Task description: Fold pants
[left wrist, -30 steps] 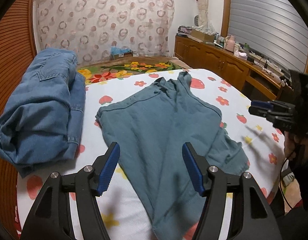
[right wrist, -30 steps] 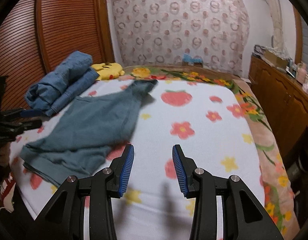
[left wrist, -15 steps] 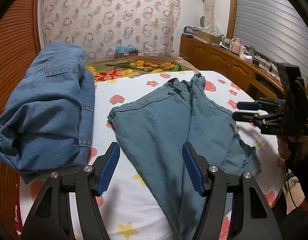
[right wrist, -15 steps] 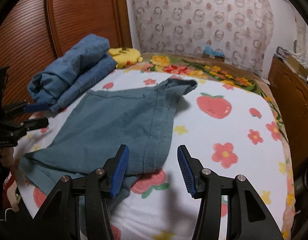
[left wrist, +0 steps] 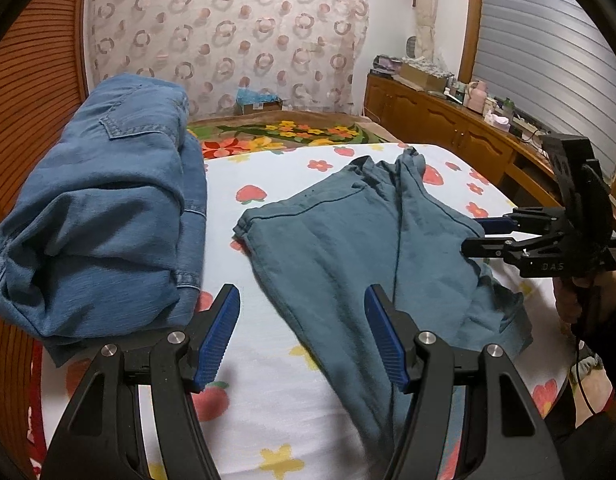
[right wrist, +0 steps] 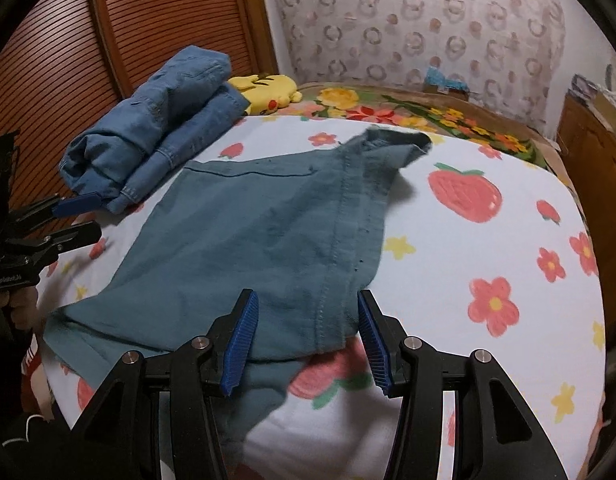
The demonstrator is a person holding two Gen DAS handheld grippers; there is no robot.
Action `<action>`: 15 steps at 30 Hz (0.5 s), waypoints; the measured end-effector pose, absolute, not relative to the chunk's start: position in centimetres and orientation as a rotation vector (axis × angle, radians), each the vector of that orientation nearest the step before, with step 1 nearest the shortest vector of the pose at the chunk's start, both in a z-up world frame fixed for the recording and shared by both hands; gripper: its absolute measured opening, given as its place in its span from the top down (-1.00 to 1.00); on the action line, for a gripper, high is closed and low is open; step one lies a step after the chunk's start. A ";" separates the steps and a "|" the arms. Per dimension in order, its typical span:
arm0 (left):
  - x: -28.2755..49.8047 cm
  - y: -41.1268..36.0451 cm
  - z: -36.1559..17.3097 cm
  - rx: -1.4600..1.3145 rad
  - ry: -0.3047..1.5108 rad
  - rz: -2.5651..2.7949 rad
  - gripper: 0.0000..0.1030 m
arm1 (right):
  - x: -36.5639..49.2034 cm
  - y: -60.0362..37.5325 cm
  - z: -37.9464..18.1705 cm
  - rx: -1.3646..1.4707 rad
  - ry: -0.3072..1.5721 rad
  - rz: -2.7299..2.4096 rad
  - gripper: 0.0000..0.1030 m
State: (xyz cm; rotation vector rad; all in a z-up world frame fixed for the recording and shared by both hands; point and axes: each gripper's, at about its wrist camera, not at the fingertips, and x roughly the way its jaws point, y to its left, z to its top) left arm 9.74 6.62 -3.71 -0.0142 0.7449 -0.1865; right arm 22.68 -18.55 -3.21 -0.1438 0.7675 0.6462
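Teal cotton pants [left wrist: 347,248] are lying spread on the bed sheet [left wrist: 268,184], which is white w/ strawberry and flower print. They're sitting roughly mid-bed, one leg end reaching toward the far floral blanket [left wrist: 276,136], the rest running down toward the near edge.

Left gripper [left wrist: 302,336] is hovering low over the near part of the pants, jaws standing wide apart, nothing between the blue pads [left wrist: 218,338]. Its right pad is sitting over the fabric, left pad over bare sheet.

Right gripper [right wrist: 306,340] is also gaping wide, hanging over the seam edge of the pants nearest it; whether the pads are touching cloth, can't tell. In the left wrist view it's showing at the right side of the pants, approx level w/ the mid-leg.

A folded denim pile [left wrist: 96,208] is resting just beside the pants on the left side of the bed, close to the slatted wood wall [right wrist: 168,20]. A yellow plush toy [right wrist: 268,88] is lying behind the denim.
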 end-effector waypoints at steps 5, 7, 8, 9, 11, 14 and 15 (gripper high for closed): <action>9.3 7.4 -3.8 -0.028 0.738 -0.181 -0.28 | 22.1 -18.2 -2.4 -0.176 0.736 0.640 0.65; 9.2 7.8 -3.8 -0.034 0.737 -0.178 -0.28 | 22.0 -18.3 -2.1 -0.174 0.729 0.649 0.79; 9.1 7.9 -3.8 -0.036 0.736 -0.176 -0.28 | 22.1 -18.3 -2.0 -0.175 0.727 0.647 0.86; 9.1 8.0 -3.8 -0.037 0.734 -0.175 -0.28 | 22.1 -18.1 -1.9 -0.177 0.726 0.654 0.90; 8.9 8.3 -3.8 -0.040 0.730 -0.173 -0.28 | 21.9 -17.8 -1.6 -0.185 0.712 0.670 0.93; 8.8 8.6 -3.8 -0.043 0.728 -0.167 -0.28 | 21.9 -17.0 -0.9 -0.205 0.693 0.697 0.95; 8.7 8.8 -3.8 -0.043 0.728 -0.163 -0.28 | 22.0 -16.7 -0.7 -0.209 0.684 0.710 0.95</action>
